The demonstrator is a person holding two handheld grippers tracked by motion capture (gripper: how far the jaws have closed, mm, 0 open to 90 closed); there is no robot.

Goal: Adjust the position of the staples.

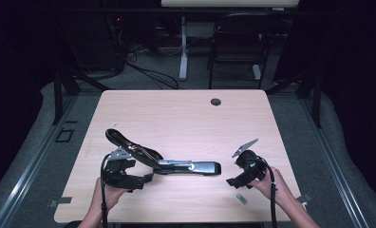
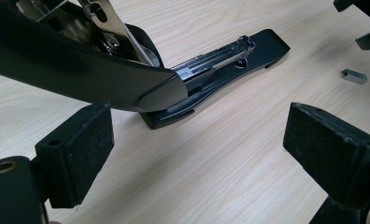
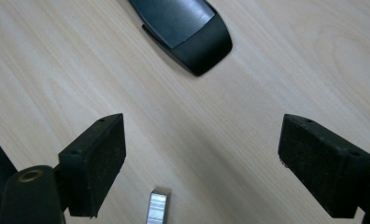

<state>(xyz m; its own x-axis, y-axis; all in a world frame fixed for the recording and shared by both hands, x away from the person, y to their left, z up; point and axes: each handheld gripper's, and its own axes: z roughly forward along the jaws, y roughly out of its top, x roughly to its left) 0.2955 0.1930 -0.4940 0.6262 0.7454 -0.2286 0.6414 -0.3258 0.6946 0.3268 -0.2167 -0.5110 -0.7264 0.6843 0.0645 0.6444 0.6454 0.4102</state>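
One glossy black stapler (image 1: 176, 166) — hinged open, angular.

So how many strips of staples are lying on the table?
1. The staple strip lies on the table near its front edge, beside the right tongs, apart from the open stapler. More may sit hidden inside the stapler.

A lab or recording studio, by the look of it. Beyond the 2 grippers (image 1: 124, 173) (image 1: 245, 166), past the far edge of the pale wood desk (image 1: 176, 114), black curtains close in both sides. Loose cables (image 1: 148, 71) trail over grey carpet there, beside the white leg of a second desk (image 1: 183, 47) and a black folding chair (image 1: 236, 45). Dark stand legs (image 1: 65, 88) brace the floor to the left and right of the desk.
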